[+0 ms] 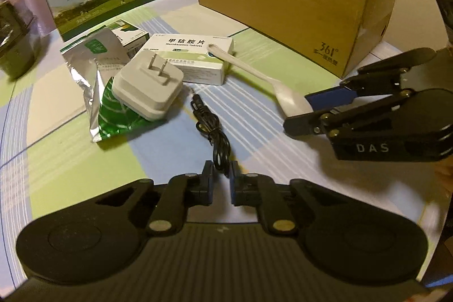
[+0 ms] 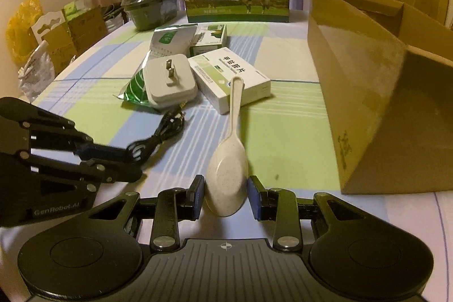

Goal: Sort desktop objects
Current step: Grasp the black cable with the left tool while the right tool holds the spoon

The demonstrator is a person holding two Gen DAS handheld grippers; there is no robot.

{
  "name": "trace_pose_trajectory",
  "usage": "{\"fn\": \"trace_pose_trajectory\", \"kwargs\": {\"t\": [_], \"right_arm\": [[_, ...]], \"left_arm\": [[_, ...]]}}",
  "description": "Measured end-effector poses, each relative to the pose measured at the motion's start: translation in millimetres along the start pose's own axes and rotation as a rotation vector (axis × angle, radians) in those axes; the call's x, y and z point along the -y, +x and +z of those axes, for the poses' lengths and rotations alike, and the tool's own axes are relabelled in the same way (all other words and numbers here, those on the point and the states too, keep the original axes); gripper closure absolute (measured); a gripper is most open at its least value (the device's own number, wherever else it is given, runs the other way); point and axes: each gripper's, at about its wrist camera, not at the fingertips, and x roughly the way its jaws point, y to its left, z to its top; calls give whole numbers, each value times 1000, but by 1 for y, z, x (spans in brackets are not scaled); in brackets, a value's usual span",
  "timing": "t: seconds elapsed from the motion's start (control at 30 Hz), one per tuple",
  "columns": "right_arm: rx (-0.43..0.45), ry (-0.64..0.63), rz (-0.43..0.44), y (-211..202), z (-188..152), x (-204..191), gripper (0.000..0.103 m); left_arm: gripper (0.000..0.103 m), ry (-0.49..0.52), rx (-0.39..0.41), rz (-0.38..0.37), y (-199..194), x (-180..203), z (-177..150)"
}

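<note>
Pick-up stage of the sort: my right gripper (image 2: 225,196) lay low over the checked counter (image 2: 283,137), its fingers (image 2: 254,197) released and straddling the bowl of the speckled cream plastic spoon (image 2: 228,160), whose handle rested on the white tablet box (image 2: 229,78). My left gripper (image 1: 221,174) bracketed the coiled black cable (image 1: 215,132), fingers narrowly parted, not visibly clamped. Next, I judged, the right fingers had to close, then lift toward the open brown cardboard box (image 2: 368,70).

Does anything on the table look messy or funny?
Yes. The white square charger lies upside down, prongs pointing up, on a crumpled silver-green foil pouch. The cream plastic spoon rests tilted, its handle propped on the white medicine box. The black cable lies tangled.
</note>
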Motion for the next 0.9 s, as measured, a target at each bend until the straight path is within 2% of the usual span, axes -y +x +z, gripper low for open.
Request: {"fn": "trace_pose_trajectory", "kwargs": {"t": [0.03, 0.1, 0.2, 0.37, 0.5, 0.53, 0.57, 0.6, 0.73, 0.8, 0.9], "right_arm": [[3, -2, -5, 0, -2, 0, 73], [14, -10, -4, 0, -3, 0, 73], [27, -34, -12, 2, -4, 0, 72], [52, -38, -13, 7, -3, 1, 69], [61, -44, -15, 13, 0, 1, 63], [64, -51, -18, 14, 0, -1, 63], [66, -55, -20, 15, 1, -1, 63], [67, -60, -22, 16, 1, -2, 63], [62, -51, -27, 13, -1, -1, 65], [57, -40, -29, 10, -2, -1, 73], [48, -34, -27, 4, -6, 0, 73]], "left_arm": [[91, -11, 4, 6, -1, 2, -2], [78, -35, 16, 12, -1, 3, -3], [71, -63, 31, 19, 3, 2, 0], [70, -138, 56, 30, 14, -9, 5], [74, -153, 67, 26, 17, -11, 8], [77, -151, 68, 24, 17, -10, 8], [87, -149, 70, 23, 17, -9, 8], [90, -148, 70, 24, 16, -8, 8], [92, -154, 67, 38, 14, -6, 6], [93, -158, 61, 42, 12, -6, 5], [93, -165, 51, 46, 7, -4, 1]]}}
